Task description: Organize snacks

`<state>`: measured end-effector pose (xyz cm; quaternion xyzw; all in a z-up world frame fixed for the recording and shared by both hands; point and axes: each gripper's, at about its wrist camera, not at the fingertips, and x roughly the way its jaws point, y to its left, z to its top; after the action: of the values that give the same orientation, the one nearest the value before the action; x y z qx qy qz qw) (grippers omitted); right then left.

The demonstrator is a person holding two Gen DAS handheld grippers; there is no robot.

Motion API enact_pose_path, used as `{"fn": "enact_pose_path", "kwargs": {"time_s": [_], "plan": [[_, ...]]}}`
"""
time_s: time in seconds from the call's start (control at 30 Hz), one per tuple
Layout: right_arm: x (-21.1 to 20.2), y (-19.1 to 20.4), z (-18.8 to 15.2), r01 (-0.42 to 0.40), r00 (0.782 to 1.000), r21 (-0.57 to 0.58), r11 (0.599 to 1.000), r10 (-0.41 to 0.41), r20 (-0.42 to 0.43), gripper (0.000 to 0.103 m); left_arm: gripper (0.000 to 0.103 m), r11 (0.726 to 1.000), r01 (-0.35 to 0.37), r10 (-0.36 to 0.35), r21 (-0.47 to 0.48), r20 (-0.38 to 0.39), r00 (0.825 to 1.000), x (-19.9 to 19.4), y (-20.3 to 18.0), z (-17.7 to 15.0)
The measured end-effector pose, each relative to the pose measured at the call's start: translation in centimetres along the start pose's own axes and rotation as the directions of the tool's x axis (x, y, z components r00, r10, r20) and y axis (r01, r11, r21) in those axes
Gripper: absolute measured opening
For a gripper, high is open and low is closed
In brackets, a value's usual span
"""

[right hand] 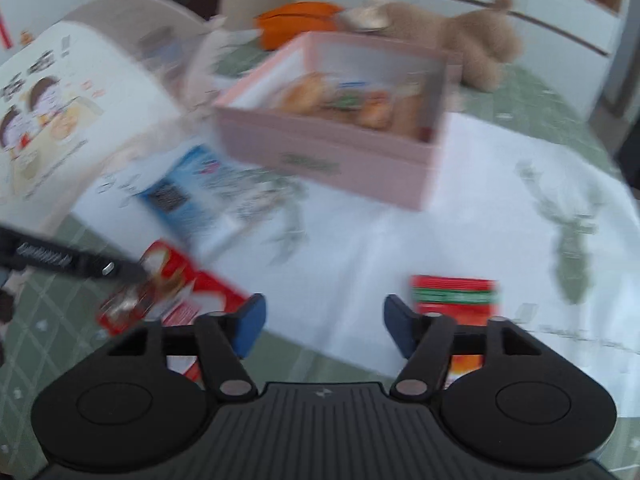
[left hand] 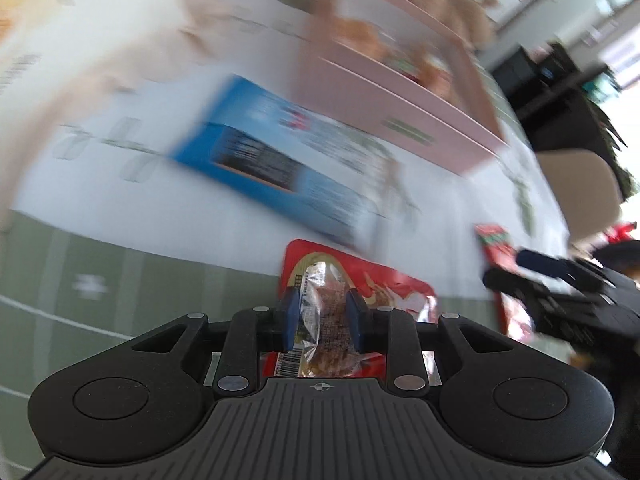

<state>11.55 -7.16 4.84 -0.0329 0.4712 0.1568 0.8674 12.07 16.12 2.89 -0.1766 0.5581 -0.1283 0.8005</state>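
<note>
Packet, red-green foil (right hand: 454, 296), lies just right of the open right hand-held gripper (right hand: 324, 316); we see left hand-held gripper (left hand: 322, 316) clamping clear-windowed red pouch (left hand: 324, 312).

No legible txt: blue box (left hand: 264, 160) print and snack packet (left hand: 324, 320) barcode probably too blurred.

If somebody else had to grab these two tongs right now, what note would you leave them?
Left tongs: shut on a red snack packet, just above the table.
Right tongs: open, holding nothing, jaws wide apart; a red-and-green packet lies just right of them.
Pink box: beyond them on the cloth, some snacks already inside.
Blue box: lying flat on the cloth, outside the pink box.
Left: both packets and probably the blue box.
</note>
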Motion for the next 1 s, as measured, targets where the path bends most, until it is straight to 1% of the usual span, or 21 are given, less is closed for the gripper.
{"fn": "enact_pose_path", "kwargs": {"time_s": [0.07, 0.13, 0.23, 0.27, 0.33, 0.4, 0.5, 0.53, 0.6, 0.67, 0.7, 0.73, 0.8, 0.83, 0.93, 1.0], "plan": [[-0.2, -2.7, -0.8, 0.042, 0.999, 0.045, 0.998, -0.041, -0.014, 0.068, 0.029, 0.999, 0.044, -0.045, 0.023, 0.003, 0.999, 0.0, -1.1, 0.0], [0.1, -5.1, -1.7, 0.067, 0.997, 0.117, 0.991, -0.063, -0.044, 0.068, 0.029, 0.998, 0.048, -0.049, 0.038, 0.017, 0.999, -0.1, -1.9, 0.3], [0.7, -7.4, -3.4, 0.082, 0.995, 0.221, 0.972, -0.067, -0.073, 0.069, 0.029, 0.999, 0.013, -0.012, 0.043, -0.008, 1.0, 0.3, -2.2, 0.7], [0.5, -7.4, -3.8, 0.077, 0.997, 0.234, 0.969, -0.067, -0.049, 0.07, 0.029, 0.999, 0.001, 0.0, 0.046, -0.016, 1.0, 0.4, -2.1, 0.6], [0.4, -6.5, -4.1, 0.048, 0.998, 0.24, 0.97, -0.039, -0.043, 0.07, 0.029, 0.998, -0.018, 0.019, 0.065, -0.016, 1.0, 0.2, -2.2, 0.4], [0.7, -4.5, -4.1, -0.022, 0.999, 0.22, 0.975, 0.03, -0.035, 0.07, 0.029, 0.996, -0.035, 0.035, 0.083, -0.002, 0.999, -0.3, -2.3, 0.4], [1.1, -0.8, -3.8, -0.134, 0.988, 0.139, 0.981, 0.142, -0.053, 0.07, 0.029, 0.995, -0.048, 0.043, 0.085, 0.065, 0.997, -1.3, -2.0, 0.9], [1.1, 0.4, -3.7, -0.151, 0.986, 0.106, 0.983, 0.157, -0.054, 0.07, 0.029, 0.995, -0.051, 0.043, 0.09, 0.09, 0.995, -1.5, -2.0, 1.2], [0.6, 2.6, -3.5, -0.145, 0.989, 0.026, 0.989, 0.146, -0.031, 0.07, 0.029, 0.992, -0.063, 0.049, 0.109, 0.127, 0.991, -1.3, -2.3, 2.2], [-0.1, 4.5, -3.4, -0.145, 0.989, -0.067, 0.987, 0.145, 0.002, 0.07, 0.029, 0.985, -0.096, 0.071, 0.141, 0.172, 0.982, -0.5, -2.9, 3.5], [-0.4, 5.1, -3.3, -0.157, 0.987, -0.101, 0.982, 0.158, 0.005, 0.071, 0.029, 0.98, -0.115, 0.083, 0.16, 0.197, 0.977, 0.1, -3.3, 4.2], [-0.4, 5.7, -3.3, -0.176, 0.984, -0.122, 0.977, 0.177, 0.0, 0.073, 0.029, 0.975, -0.13, 0.09, 0.181, 0.213, 0.973, 0.7, -3.7, 4.9], [0.3, 6.9, -3.6, -0.22, 0.975, -0.131, 0.967, 0.217, -0.034, 0.073, 0.029, 0.96, -0.155, 0.103, 0.235, 0.217, 0.971, 2.1, -4.6, 6.1], [0.8, 7.5, -3.8, -0.222, 0.975, -0.135, 0.966, 0.218, -0.047, 0.078, 0.029, 0.948, -0.171, 0.114, 0.27, 0.215, 0.97, 2.9, -5.0, 6.6], [1.5, 8.8, -4.2, -0.132, 0.991, -0.187, 0.973, 0.134, -0.005, 0.08, 0.029, 0.911, -0.217, 0.152, 0.352, 0.203, 0.967, 4.6, -5.6, 7.5], [2.2, 8.6, -3.9, -0.083, 0.997, -0.174, 0.981, 0.083, -0.009, 0.08, 0.029, 0.898, -0.218, 0.149, 0.382, 0.203, 0.968, 4.8, -5.6, 7.5]]}}
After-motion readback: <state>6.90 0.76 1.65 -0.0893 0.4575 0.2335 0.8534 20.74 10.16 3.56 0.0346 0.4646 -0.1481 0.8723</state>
